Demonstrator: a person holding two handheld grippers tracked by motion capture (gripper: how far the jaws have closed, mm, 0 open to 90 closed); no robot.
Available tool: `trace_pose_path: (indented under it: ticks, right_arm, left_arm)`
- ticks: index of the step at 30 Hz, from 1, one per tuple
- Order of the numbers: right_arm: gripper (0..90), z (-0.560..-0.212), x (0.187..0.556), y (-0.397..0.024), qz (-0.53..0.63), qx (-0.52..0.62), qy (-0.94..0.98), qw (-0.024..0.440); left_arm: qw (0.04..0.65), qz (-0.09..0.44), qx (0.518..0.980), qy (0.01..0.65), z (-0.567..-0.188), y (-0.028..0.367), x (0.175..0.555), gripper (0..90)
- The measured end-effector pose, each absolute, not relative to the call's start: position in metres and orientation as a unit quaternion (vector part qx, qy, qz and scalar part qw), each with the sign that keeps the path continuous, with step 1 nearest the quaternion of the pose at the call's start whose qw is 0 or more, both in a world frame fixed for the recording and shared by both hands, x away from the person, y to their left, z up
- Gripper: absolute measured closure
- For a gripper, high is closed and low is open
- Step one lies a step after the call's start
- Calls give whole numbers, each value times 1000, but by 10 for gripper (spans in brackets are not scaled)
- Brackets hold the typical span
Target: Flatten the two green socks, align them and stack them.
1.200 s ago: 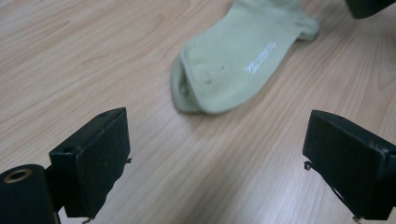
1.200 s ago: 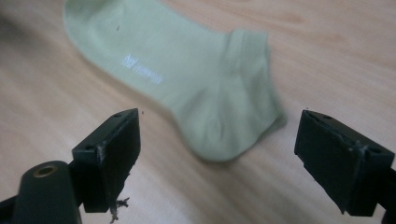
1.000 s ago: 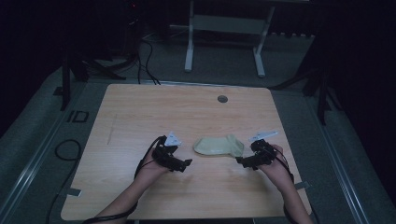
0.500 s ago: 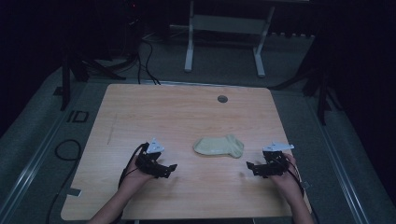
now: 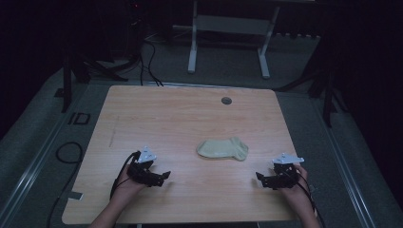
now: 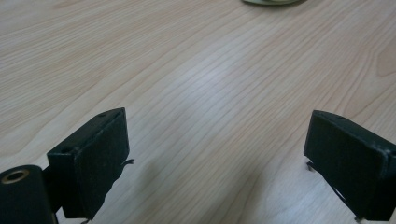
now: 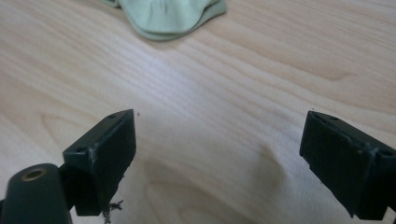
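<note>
Sock (image 5: pixel 223 148), folded, lies flat at desk (image 5: pixel 180 114) centre; left tongs (image 5: pixel 163 177) at 8 o'clock and right tongs (image 5: pixel 260 178) at 4 o'clock, both released and empty, flank it well apart, leaving it clear.

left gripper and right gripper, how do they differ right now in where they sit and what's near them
The left gripper sits farther from the sock, which barely shows at the top edge of the left gripper view. The right gripper sits closer, and the right gripper view shows the sock's rounded end clearly. The right gripper lies near the table edge; the left lies farther in. Both have jaws wide open, holding nothing.
</note>
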State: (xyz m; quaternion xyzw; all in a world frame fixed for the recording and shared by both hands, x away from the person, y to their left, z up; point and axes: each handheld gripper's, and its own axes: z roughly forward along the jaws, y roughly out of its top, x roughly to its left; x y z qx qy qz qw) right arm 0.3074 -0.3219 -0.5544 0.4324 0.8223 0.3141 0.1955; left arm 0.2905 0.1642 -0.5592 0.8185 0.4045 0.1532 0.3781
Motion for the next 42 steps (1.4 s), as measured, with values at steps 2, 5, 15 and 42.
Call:
trace_pose_path:
  ticks: [2, 5, 15, 42]
  right_arm:
    - [106, -554, 305, -325, 313, 433, 821, 200]
    - [106, -555, 302, -329, 314, 438, 819, 196]
    - [106, -557, 295, -343, 321, 454, 805, 207]
    - [107, -562, 290, -363, 320, 482, 784, 225]
  left_arm:
    - [374, 160, 817, 409, -560, 169, 288, 67]
    - [365, 165, 818, 414, -563, 178, 287, 67]
    - [360, 183, 797, 450, -567, 212, 278, 67]
    - [367, 207, 757, 500, -566, 263, 258, 67]
